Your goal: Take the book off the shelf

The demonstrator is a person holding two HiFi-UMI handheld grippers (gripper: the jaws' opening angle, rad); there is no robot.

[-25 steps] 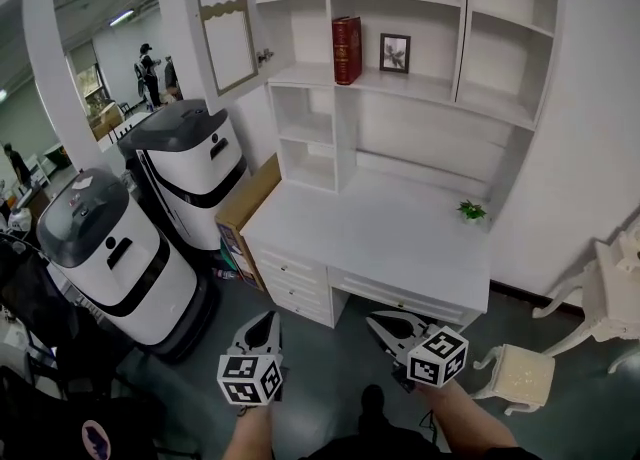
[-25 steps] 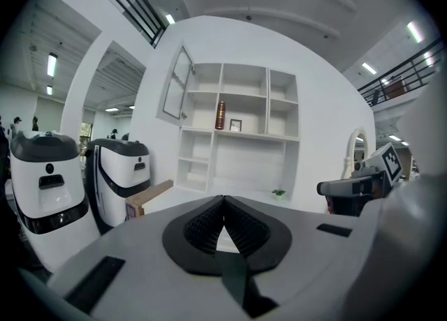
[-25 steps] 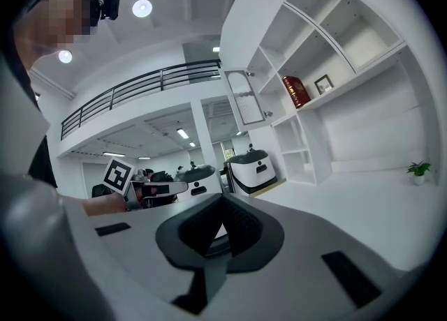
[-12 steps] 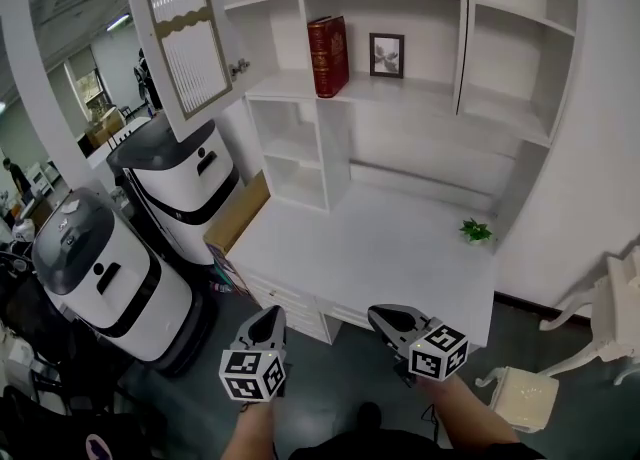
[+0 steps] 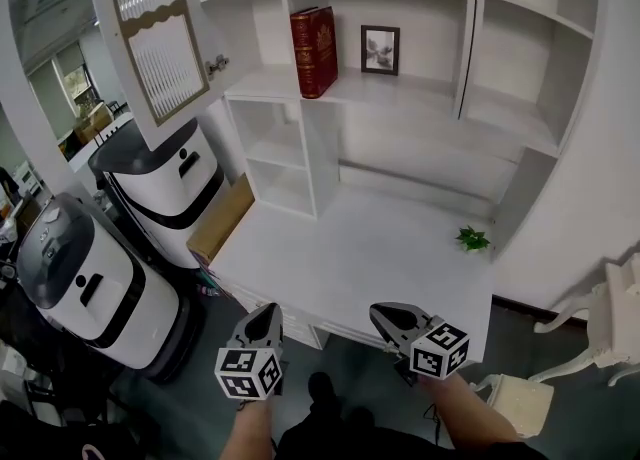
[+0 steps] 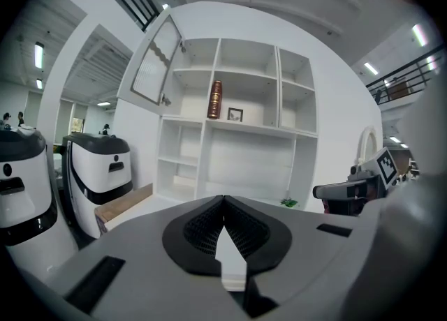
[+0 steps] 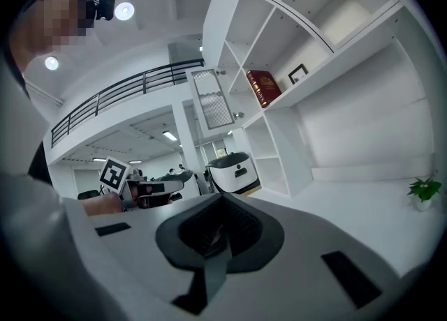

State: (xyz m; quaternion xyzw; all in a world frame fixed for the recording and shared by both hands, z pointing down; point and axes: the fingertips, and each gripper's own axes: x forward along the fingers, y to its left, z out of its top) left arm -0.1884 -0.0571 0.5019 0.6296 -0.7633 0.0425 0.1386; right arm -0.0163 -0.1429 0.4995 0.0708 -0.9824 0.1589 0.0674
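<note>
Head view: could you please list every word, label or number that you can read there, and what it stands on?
Dark red hardback book on the white shelf: gilt marks, too small to read.
Left gripper and right gripper cubes: black-and-white square markers, patterns, no words.
Nothing else legible.

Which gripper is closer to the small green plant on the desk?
Right. The right gripper hovers before the desk, the plant ahead to its right; the left gripper hovers farther left.
</note>
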